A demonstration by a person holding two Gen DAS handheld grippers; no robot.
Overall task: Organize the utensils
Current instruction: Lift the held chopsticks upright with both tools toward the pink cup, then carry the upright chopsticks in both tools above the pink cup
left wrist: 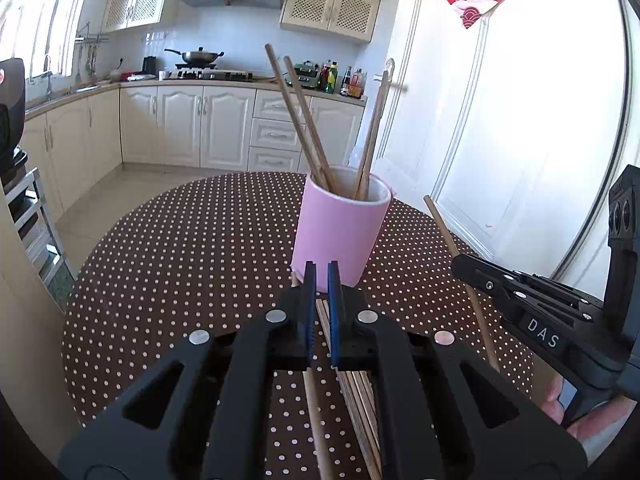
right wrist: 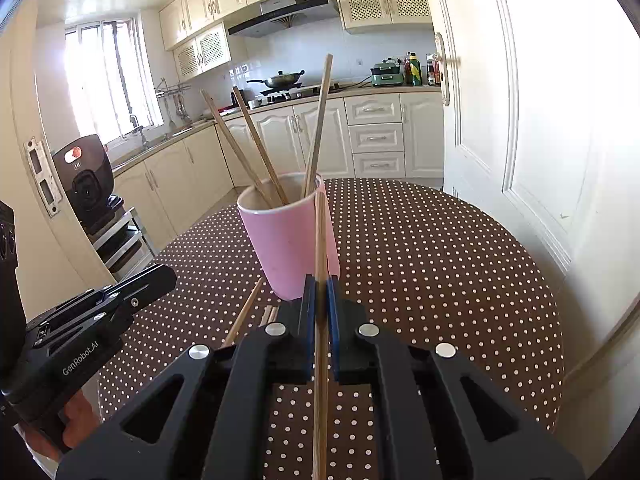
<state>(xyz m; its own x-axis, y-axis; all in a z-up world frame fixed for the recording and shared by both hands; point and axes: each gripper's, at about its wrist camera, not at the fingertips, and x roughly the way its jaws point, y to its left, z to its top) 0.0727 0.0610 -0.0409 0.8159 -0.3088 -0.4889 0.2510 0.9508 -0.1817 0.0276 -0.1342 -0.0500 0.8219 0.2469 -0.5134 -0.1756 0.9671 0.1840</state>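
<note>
A pink cup stands on the dotted table with several wooden chopsticks leaning in it. It also shows in the right wrist view. My left gripper hovers just before the cup's base, jaws nearly shut with a narrow gap, nothing seen held. Loose chopsticks lie on the table under it. My right gripper is shut on one chopstick that points up toward the cup's rim. That gripper and its chopstick also show at the right in the left wrist view.
The round table has a brown cloth with white dots. A white door is close on the right. Kitchen cabinets and a stove with a wok are at the back. A metal rack stands left of the table.
</note>
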